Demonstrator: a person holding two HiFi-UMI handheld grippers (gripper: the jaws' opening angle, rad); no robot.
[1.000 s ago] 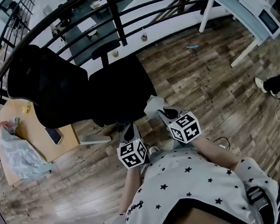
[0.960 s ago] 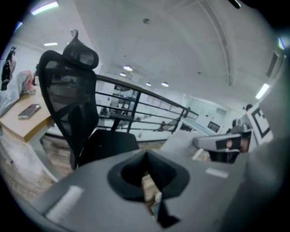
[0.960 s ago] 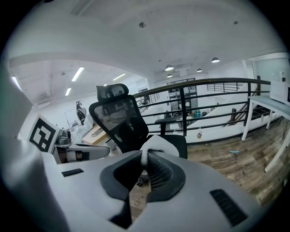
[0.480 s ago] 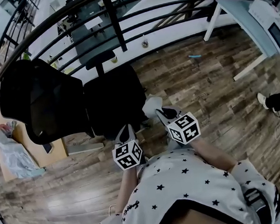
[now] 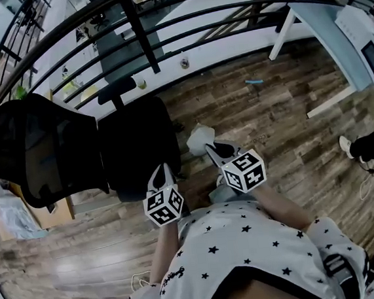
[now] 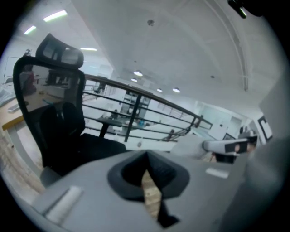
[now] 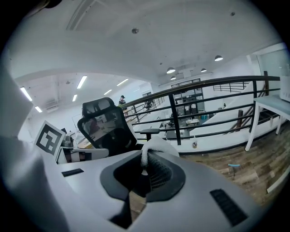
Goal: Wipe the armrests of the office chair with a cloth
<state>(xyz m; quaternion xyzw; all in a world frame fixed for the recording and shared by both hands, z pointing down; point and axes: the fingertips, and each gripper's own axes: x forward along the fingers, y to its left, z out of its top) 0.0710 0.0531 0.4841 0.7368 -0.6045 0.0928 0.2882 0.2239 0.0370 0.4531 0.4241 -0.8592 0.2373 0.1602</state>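
The black office chair (image 5: 134, 150) stands to my front left, its mesh backrest (image 5: 42, 153) at the left and the far armrest (image 5: 117, 90) by the railing. My right gripper (image 5: 212, 151) is shut on a white cloth (image 5: 199, 138), held just right of the seat's front edge. In the right gripper view the cloth (image 7: 156, 147) bulges out of the right gripper (image 7: 144, 165), with the chair (image 7: 106, 131) and an armrest (image 7: 149, 132) beyond. My left gripper (image 5: 161, 176) hovers at the seat's near edge. In its own view the left gripper (image 6: 146, 156) is shut and empty, with the chair (image 6: 50, 131) at the left.
A black railing (image 5: 136, 32) curves behind the chair. A white desk (image 5: 333, 26) stands at the right. A blue pen (image 5: 254, 80) lies on the wooden floor. A wooden table with a plastic bag (image 5: 9, 215) is at the left. A person's shoe (image 5: 346, 145) shows at the right edge.
In the head view the chair and railing have slid left and the table has moved mostly out of view. Both grippers keep their pose, and the cloth stays in the right one.
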